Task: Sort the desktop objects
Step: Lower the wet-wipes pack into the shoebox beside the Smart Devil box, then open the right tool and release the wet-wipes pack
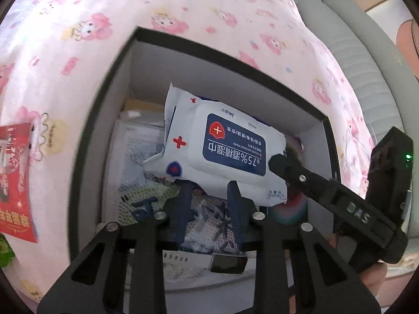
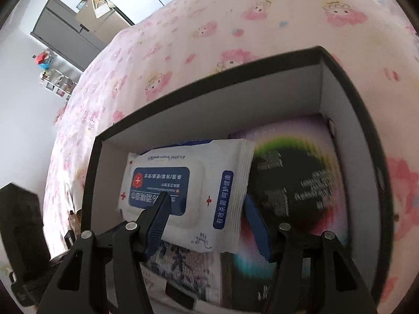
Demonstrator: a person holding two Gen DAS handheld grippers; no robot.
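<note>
A white pack of alcohol wipes [image 1: 217,146] with a blue label lies tilted inside a black-rimmed box [image 1: 86,141], on papers and printed packets. My left gripper [image 1: 209,187] is open, its blue fingertips just below the pack's near edge, not gripping it. In the right wrist view the same wipes pack [image 2: 188,196] sits between the jaws of my right gripper [image 2: 207,201], which is open wide around it; the left finger [image 2: 159,209] lies over the label, the right finger [image 2: 258,227] is beside the pack's end. The right gripper also shows in the left wrist view [image 1: 277,163].
The box [image 2: 366,120] stands on a pink cartoon-print cloth [image 1: 183,13]. It holds a dark rainbow-print packet [image 2: 296,188], patterned papers [image 1: 146,191] and a small cylinder [image 1: 288,209]. A red card [image 1: 14,180] lies left of the box. Grey cushions [image 1: 353,52] at the right.
</note>
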